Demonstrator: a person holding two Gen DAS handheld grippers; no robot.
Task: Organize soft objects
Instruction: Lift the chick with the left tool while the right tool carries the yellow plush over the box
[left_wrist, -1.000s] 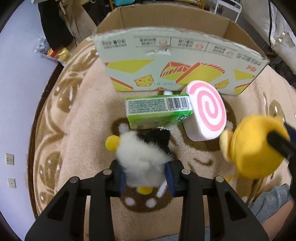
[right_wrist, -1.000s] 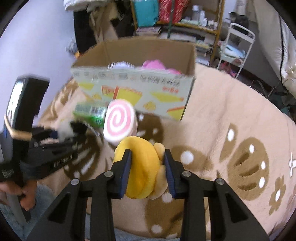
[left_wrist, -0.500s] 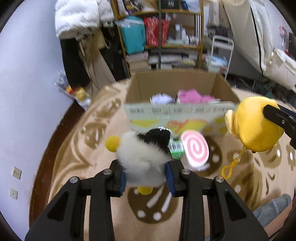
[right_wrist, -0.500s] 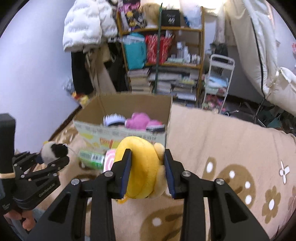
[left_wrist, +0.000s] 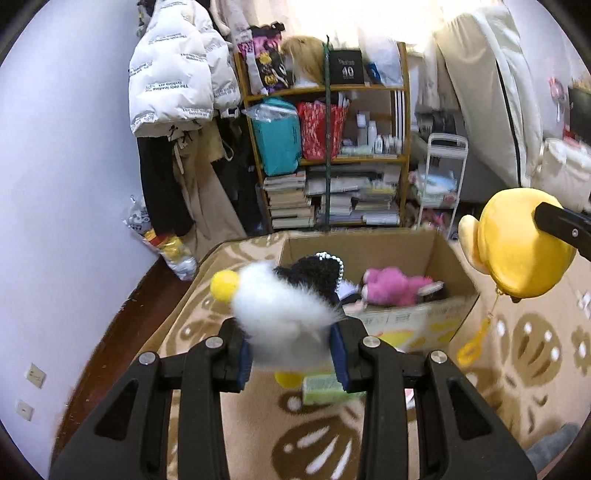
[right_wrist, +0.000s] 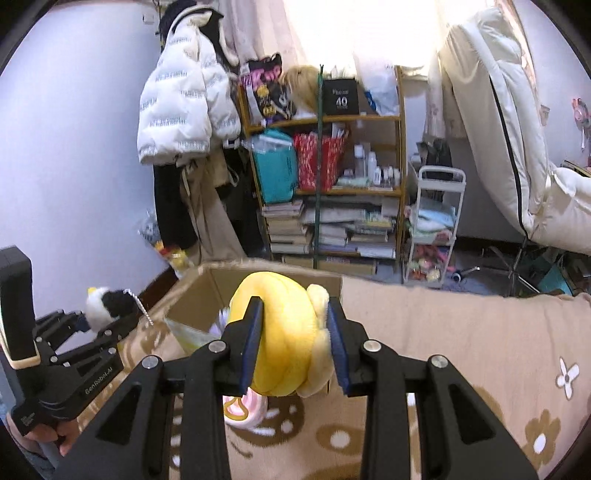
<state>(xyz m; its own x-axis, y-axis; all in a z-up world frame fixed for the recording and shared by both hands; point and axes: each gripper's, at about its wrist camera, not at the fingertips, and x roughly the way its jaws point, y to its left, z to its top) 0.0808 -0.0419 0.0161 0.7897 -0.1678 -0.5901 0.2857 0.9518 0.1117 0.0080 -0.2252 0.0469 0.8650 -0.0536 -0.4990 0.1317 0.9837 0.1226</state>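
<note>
My left gripper (left_wrist: 291, 354) is shut on a fluffy white and black plush (left_wrist: 284, 306) with yellow tips and a bead chain. It hangs in the air in front of an open cardboard box (left_wrist: 417, 321) that holds a pink plush (left_wrist: 391, 288). My right gripper (right_wrist: 295, 350) is shut on a round yellow plush (right_wrist: 284, 332), held up over the near side of the box (right_wrist: 195, 291). The yellow plush (left_wrist: 517, 247) shows at the right of the left wrist view, and the left gripper (right_wrist: 99, 321) with its plush at the left of the right wrist view.
A green carton (left_wrist: 321, 384) and a pink swirl cushion (right_wrist: 247, 410) lie on the beige patterned rug (left_wrist: 517, 350) before the box. Behind stand a cluttered shelf (left_wrist: 328, 155), a white trolley (left_wrist: 439, 177), hanging coats (left_wrist: 177, 85) and a folded mattress (right_wrist: 491, 122).
Both grippers have risen and tilted up with their plush toys still held. The box interior, shelf and room now show, where earlier the box front and rug filled the views.
</note>
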